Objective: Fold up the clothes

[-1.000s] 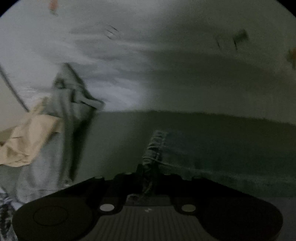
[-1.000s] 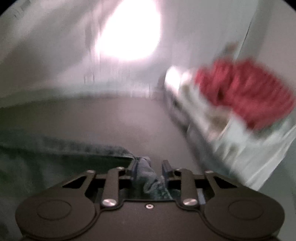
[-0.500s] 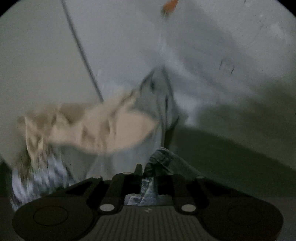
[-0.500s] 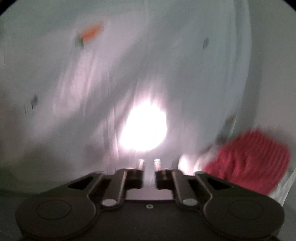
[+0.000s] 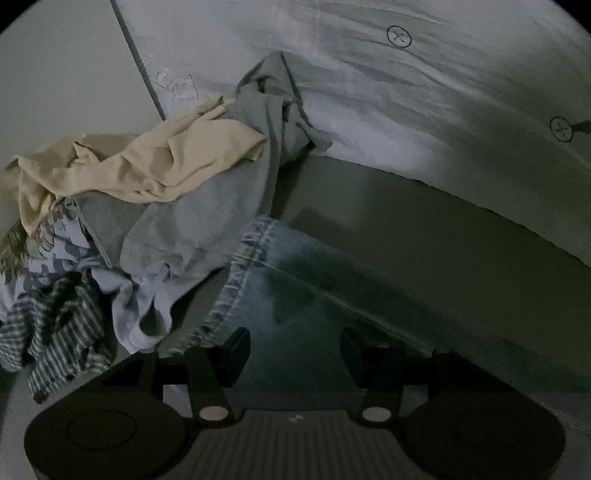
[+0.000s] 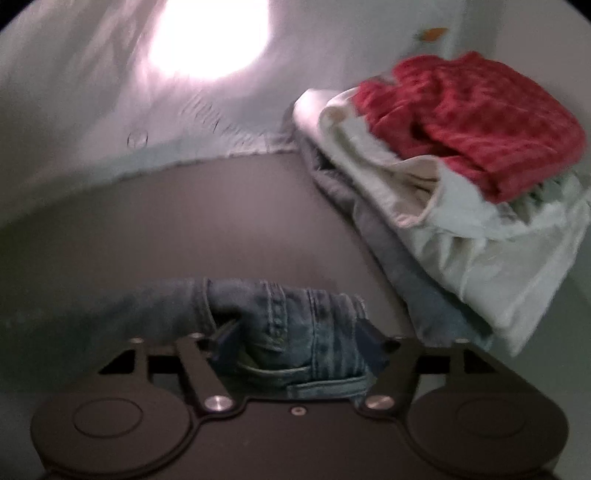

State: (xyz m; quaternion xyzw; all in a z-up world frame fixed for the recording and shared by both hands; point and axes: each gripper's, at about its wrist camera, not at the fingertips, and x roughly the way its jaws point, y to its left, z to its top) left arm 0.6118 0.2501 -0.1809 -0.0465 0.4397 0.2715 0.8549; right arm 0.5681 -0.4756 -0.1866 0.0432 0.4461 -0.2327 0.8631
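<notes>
Both grippers, left gripper (image 5: 293, 350) and right gripper (image 6: 295, 341), have released the jeans (image 5: 314, 295); their jaws are opening above the denim.

a dim grey-brown work surface (image 5: 424, 236) runs up to a wrinkled white sheet (image 5: 406, 96) hung as a backdrop, its lower edge meeting the surface. circled cross marks (image 5: 399, 36) are drawn on the sheet. a bright glare of light (image 6: 210, 33) burns through the sheet high up. left of the sheet stands a plain pale wall (image 5: 66, 74).
</notes>
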